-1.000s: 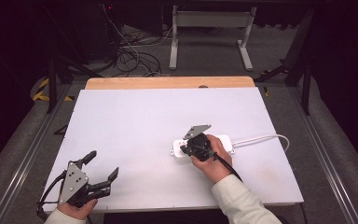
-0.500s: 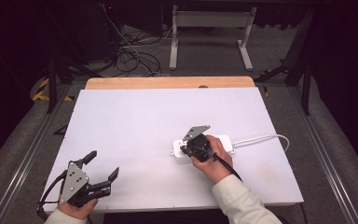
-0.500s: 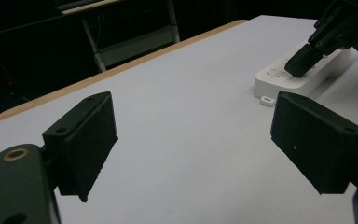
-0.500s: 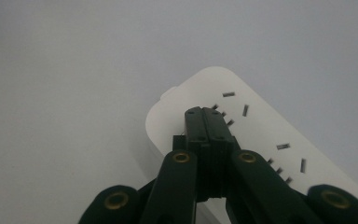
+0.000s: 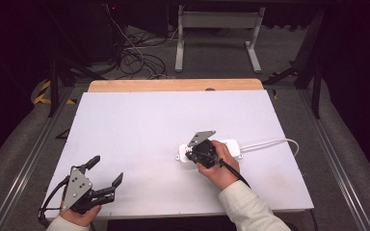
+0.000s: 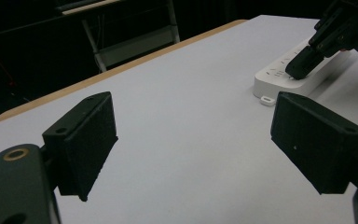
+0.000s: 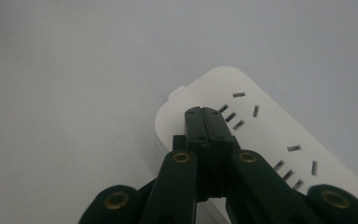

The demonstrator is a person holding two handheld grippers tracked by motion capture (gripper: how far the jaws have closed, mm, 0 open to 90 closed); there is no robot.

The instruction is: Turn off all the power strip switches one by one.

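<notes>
High view: the strip lies right of the table's middle, its cord running off right. The right gripper presses down on the strip's left end; the left gripper rests idle near the front left corner.

Left gripper view: its 2 jaws stand wide apart around nothing, the strip well off.

Right gripper view: jaws together, tips touching the strip near its end sockets, probably on a switch there. Judging by that, the press is under way; lifting off remains.
</notes>
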